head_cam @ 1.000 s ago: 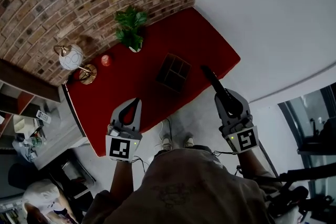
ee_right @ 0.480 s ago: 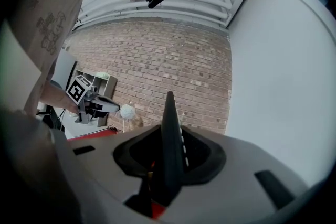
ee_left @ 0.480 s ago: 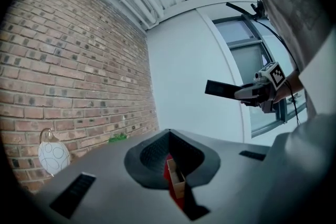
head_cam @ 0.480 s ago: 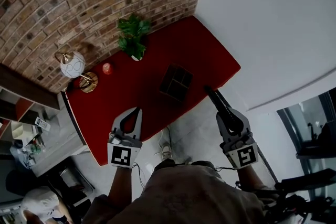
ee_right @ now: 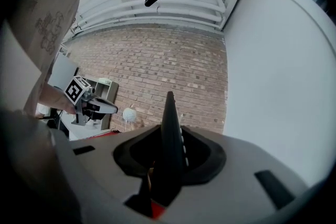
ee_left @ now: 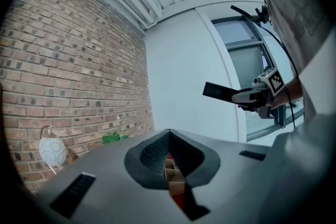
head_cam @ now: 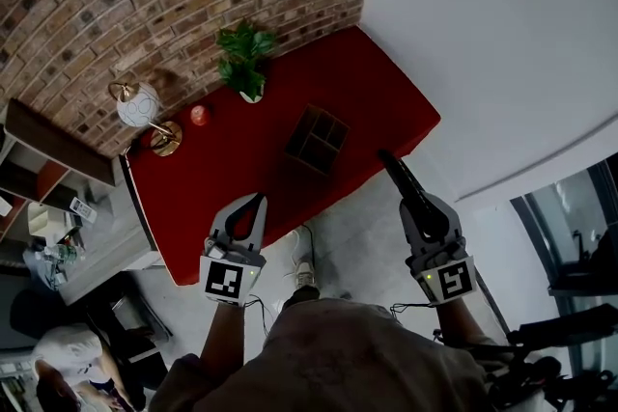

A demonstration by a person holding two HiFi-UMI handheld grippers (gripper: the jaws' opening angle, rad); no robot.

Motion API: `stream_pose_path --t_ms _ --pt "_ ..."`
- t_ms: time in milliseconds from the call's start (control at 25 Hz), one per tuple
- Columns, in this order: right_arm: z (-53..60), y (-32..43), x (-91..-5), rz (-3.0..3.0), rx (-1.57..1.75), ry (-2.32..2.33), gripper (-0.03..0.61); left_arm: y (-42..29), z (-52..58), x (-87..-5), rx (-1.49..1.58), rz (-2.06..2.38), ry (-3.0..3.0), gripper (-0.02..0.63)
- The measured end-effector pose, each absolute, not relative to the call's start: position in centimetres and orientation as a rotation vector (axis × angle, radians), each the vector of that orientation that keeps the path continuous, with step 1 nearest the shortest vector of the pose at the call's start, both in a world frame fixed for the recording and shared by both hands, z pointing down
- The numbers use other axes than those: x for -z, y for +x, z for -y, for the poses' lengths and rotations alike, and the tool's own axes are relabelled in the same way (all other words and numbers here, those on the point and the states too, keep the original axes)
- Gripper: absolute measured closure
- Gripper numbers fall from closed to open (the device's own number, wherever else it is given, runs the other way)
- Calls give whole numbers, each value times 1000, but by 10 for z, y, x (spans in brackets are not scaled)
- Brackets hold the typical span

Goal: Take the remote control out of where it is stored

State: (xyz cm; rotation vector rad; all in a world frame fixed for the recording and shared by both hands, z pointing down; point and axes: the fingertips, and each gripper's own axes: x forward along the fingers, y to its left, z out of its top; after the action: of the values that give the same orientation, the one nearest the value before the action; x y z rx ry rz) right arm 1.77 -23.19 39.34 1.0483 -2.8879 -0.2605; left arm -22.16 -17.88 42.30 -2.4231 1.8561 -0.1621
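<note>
The remote control (head_cam: 394,171) is drawn back from the table (head_cam: 222,159), held level, grasped by the fingers of the right gripper (head_cam: 412,193); the left gripper (head_cam: 257,200), level, is clenched empty.

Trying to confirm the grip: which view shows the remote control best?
The right gripper view: the remote control stands edge-on between the clamping jaws, buttons visible. The head view shows its length jutting from the right gripper. The left gripper view shows it small, side-on, in that gripper.
</note>
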Motion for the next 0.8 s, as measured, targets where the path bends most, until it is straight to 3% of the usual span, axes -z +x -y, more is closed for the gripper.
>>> stream_pose_path --t_ms 800 --pt "165 142 -395 2953 289 999 468 -109 83 -427 232 -1968 -2410 615"
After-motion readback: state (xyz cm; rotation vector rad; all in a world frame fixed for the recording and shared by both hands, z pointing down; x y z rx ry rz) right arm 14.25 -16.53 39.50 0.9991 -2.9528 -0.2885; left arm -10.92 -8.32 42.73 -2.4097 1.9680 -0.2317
